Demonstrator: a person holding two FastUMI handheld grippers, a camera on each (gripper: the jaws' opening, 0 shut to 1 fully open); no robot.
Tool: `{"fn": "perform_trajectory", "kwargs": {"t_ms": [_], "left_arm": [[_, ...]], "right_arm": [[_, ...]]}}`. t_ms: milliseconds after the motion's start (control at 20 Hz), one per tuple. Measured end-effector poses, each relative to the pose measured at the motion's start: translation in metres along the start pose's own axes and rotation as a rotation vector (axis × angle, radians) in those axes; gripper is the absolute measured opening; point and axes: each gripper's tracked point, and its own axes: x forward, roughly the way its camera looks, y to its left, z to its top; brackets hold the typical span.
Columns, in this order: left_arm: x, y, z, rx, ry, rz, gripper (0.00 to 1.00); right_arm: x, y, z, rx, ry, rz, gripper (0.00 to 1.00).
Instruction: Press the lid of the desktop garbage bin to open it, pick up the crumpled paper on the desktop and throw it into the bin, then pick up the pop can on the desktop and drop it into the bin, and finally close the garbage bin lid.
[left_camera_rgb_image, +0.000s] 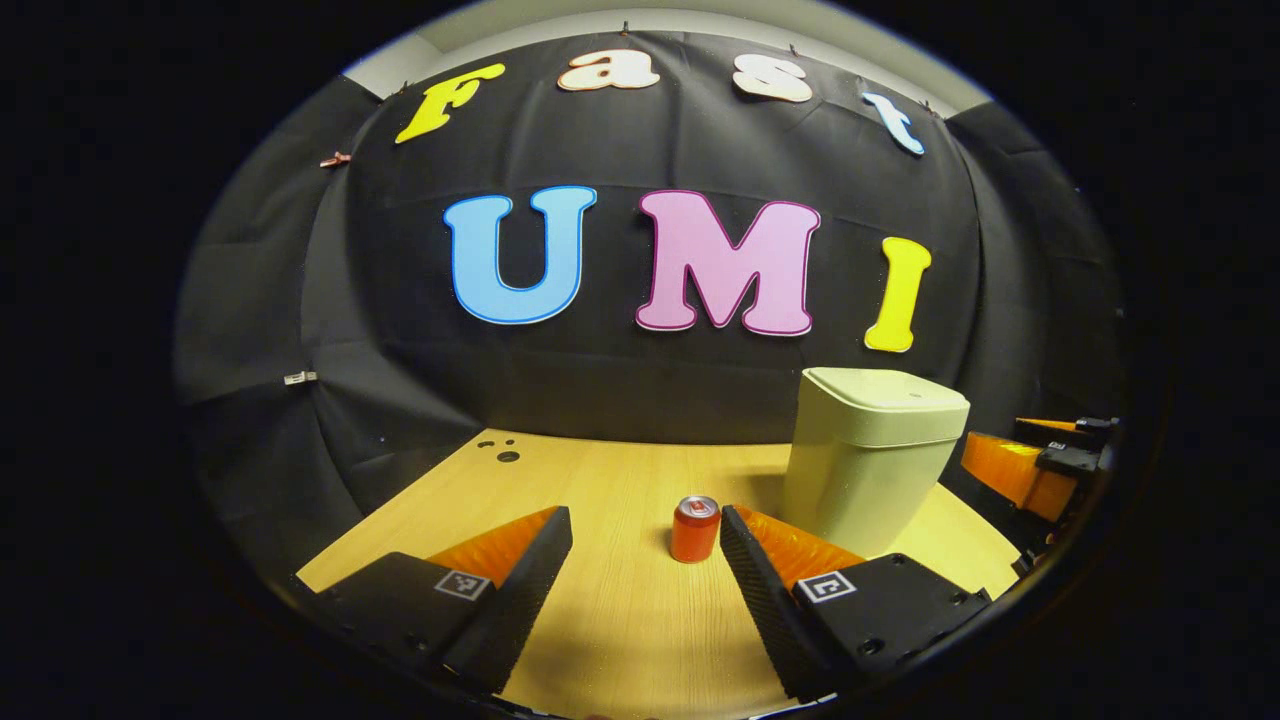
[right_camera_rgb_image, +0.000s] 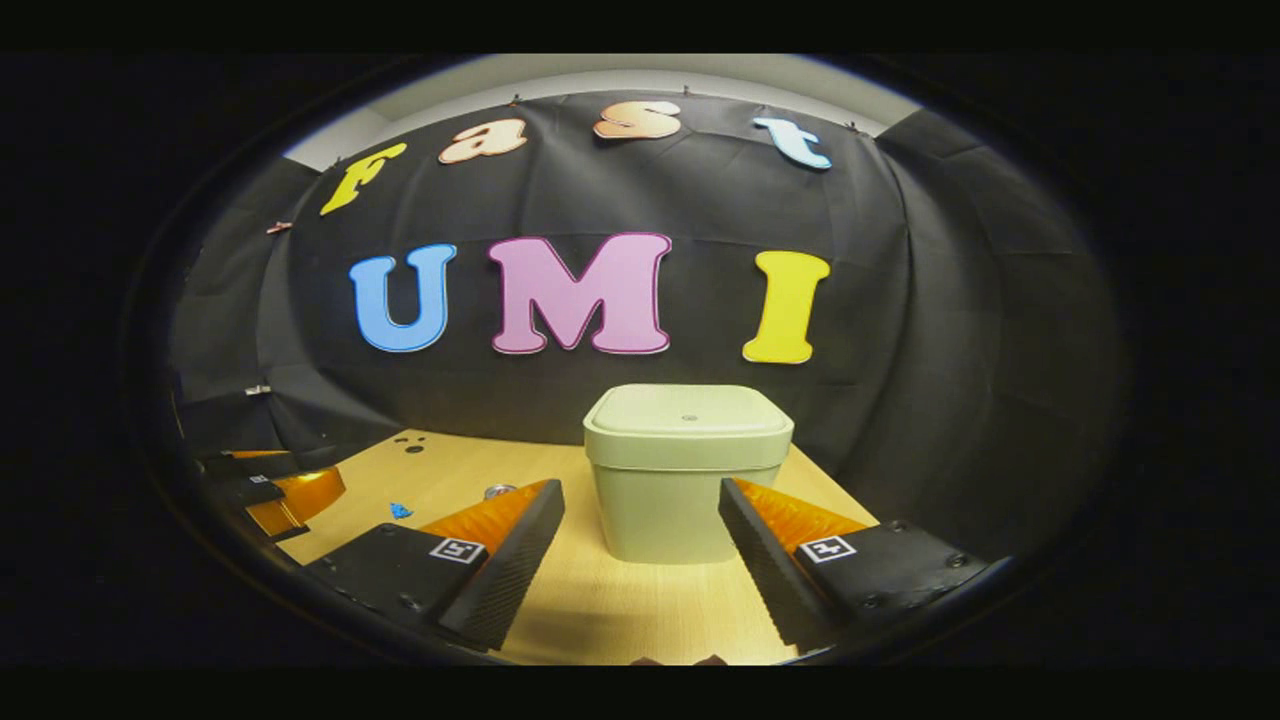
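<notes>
Black cloth closes off the back of the booth, and a pale wooden table (left_camera_rgb_image: 620, 620) carries the task's things in front of it.

Farthest left, the left gripper (left_camera_rgb_image: 646, 545) hangs low over the table with its jaws spread wide and nothing between them. A pop can (left_camera_rgb_image: 694, 529) stands upright just ahead of it, close to its right finger but apart from it. Judging by its look, the can is thin metal: light, smooth, easy to dent and easy to tip, so a gentle squeeze across the middle of its body would suit best. Beyond that finger and to the right stands the garbage bin (left_camera_rgb_image: 860, 480), lid (left_camera_rgb_image: 885, 392) shut and flat. It looks like stiff plastic, light enough to slide if pushed sideways, so a straight downward press on the lid top seems wise.

Further right, the right gripper (right_camera_rgb_image: 641, 535) is level and aimed squarely at the bin (right_camera_rgb_image: 665, 500), which sits straight ahead between its fingers, apart from both. Its jaws are also wide open and empty. A small blue scrap (right_camera_rgb_image: 400, 511) lies ahead to its left; whether that is the crumpled paper I cannot tell. If it is, it should be soft and near weightless, and any pinch would hold it.
</notes>
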Motion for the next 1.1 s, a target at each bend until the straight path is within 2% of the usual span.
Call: {"fn": "perform_trajectory", "kwargs": {"t_ms": [600, 750, 800, 950, 1050, 1100], "left_arm": [[0.014, 0.011, -0.004, 0.019, 0.009, 0.02, 0.96], [0.016, 0.013, -0.006, 0.018, 0.009, 0.021, 0.95], [0.017, 0.013, -0.006, 0.015, 0.009, 0.019, 0.95], [0.018, 0.016, -0.007, 0.015, 0.01, 0.02, 0.96], [0.019, 0.017, -0.007, 0.017, 0.01, 0.022, 0.95], [0.02, 0.018, -0.007, 0.017, 0.011, 0.024, 0.96]], "right_arm": [[0.01, 0.011, 0.003, -0.007, -0.008, 0.015, 0.96], [0.012, 0.011, 0.01, -0.017, -0.033, 0.007, 0.84], [0.012, 0.013, 0.009, -0.016, -0.033, 0.014, 0.75], [0.012, 0.015, 0.009, -0.022, -0.029, 0.013, 0.58], [0.014, 0.02, 0.008, -0.023, -0.022, 0.027, 0.5], [0.015, 0.023, 0.006, -0.025, -0.013, 0.038, 0.5]]}}
